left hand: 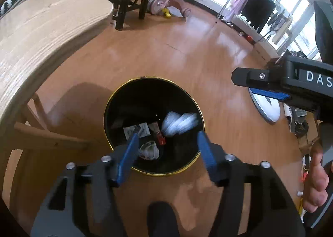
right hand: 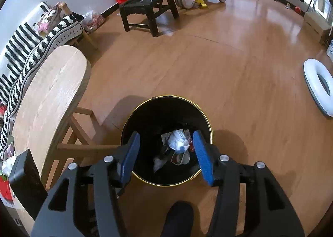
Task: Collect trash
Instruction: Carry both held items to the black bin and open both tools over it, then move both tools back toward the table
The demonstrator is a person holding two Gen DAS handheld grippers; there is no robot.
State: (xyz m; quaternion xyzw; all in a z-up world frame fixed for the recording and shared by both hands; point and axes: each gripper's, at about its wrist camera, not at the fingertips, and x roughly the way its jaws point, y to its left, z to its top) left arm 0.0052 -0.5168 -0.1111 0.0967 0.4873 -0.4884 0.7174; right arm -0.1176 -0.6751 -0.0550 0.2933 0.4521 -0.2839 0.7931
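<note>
Wood is the first thing on the left: a pale wooden table (right hand: 50,91) stands beside the bin, with a black-and-white striped cushion (right hand: 31,53) behind it against the wall. Next to the table leg, on the orange-brown floor (right hand: 208,66), stands the black trash bin (right hand: 208,124) with a thin gold rim. Both grippers hang above its mouth and point down into it. The left gripper (left hand: 167,140) has its blue pads apart, and nothing is between them. Under it, inside the bin, lie a white crumpled wrapper (left hand: 180,122), a printed paper (left hand: 137,130), a small red piece (left hand: 160,138) and a crumpled grey ball (left hand: 149,149). The right gripper (right hand: 166,143) is also open and empty; below it, in the bin, lies the same trash, with the white wrapper on top. In the left wrist view the right gripper enters from the right edge, held by a hand (left hand: 316,185). Farther right on the floor lies a white ring-shaped object (right hand: 318,87).
</note>
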